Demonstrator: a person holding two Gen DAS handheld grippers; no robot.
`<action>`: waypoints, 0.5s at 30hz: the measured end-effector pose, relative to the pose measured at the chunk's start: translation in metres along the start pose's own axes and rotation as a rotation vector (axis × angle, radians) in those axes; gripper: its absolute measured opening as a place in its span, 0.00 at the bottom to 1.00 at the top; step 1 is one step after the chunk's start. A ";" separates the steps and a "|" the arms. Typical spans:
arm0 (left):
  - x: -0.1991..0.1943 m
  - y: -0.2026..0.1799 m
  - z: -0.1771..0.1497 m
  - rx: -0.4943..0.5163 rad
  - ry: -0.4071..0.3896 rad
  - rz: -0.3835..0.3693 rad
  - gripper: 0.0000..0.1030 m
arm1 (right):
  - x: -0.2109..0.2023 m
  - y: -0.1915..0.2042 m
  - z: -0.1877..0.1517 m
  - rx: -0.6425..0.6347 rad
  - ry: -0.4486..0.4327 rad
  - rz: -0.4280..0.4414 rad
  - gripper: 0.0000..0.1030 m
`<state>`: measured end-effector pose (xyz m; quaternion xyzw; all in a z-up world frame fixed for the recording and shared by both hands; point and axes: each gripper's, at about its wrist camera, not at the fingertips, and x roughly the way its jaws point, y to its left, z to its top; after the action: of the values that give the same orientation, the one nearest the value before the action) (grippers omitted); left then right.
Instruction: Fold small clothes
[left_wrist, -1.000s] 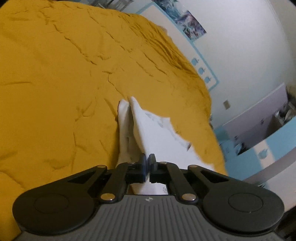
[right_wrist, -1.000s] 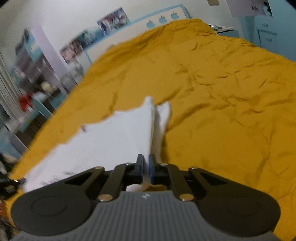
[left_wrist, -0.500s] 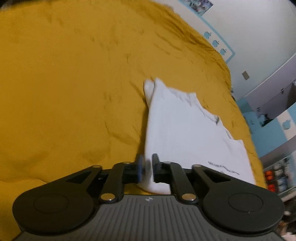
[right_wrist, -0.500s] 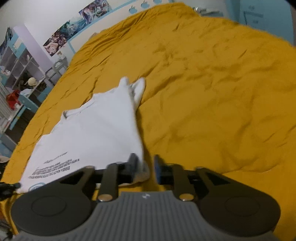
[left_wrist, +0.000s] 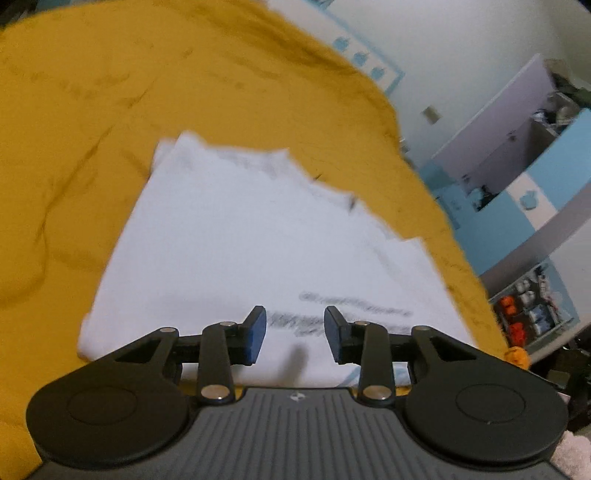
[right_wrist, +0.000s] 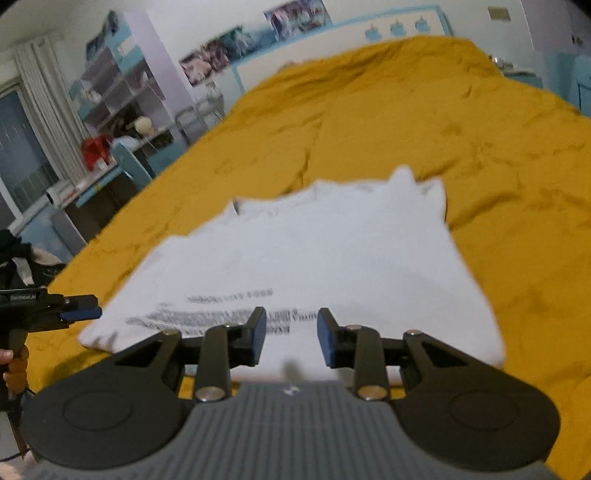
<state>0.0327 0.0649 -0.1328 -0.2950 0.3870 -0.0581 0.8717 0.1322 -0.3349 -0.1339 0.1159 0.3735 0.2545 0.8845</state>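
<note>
White cotton-looking t-shirt (left_wrist: 240, 240) was lying flat on the mustard-yellow bedspread (left_wrist: 74, 129), folded over so the sleeves stuck up together at the far end, away from both cameras. Some dark printed text ran across the shirt's near part, too blurry to read. Left tool (left_wrist: 294, 334) hung just above the shirt's near hem with its jaws spread apart and nothing between the blue pads, so fully released. Right tool (right_wrist: 288, 334) was the same deal: jaws wide, empty, parked over the shirt's near edge right by the printed lines. In the right wrist view the shirt (right_wrist: 314, 258) sat toward the side of the bed nearest the shelving unit (right_wrist: 122, 85), and the bedspread (right_wrist: 480, 129) stretched well past the shirt on the other side. You could also catch the left tool (right_wrist: 79, 312) poking in from the frame edge beside the shirt's corner, with a bit of the person's hand (right_wrist: 9, 363) gripping an orange handle below it. Posters (right_wrist: 255, 37) lined the wall beyond the bed.
</note>
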 end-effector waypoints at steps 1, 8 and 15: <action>0.004 0.006 -0.001 -0.007 0.019 0.014 0.39 | 0.004 -0.006 -0.003 0.020 0.017 -0.036 0.26; -0.005 0.048 -0.015 -0.114 0.021 -0.009 0.27 | -0.008 -0.065 -0.020 0.252 -0.013 -0.160 0.00; -0.028 0.032 0.008 -0.109 -0.032 -0.071 0.43 | -0.022 -0.004 0.026 0.166 -0.108 -0.061 0.54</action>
<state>0.0152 0.1041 -0.1282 -0.3568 0.3647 -0.0630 0.8578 0.1397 -0.3507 -0.1040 0.1908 0.3482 0.1892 0.8981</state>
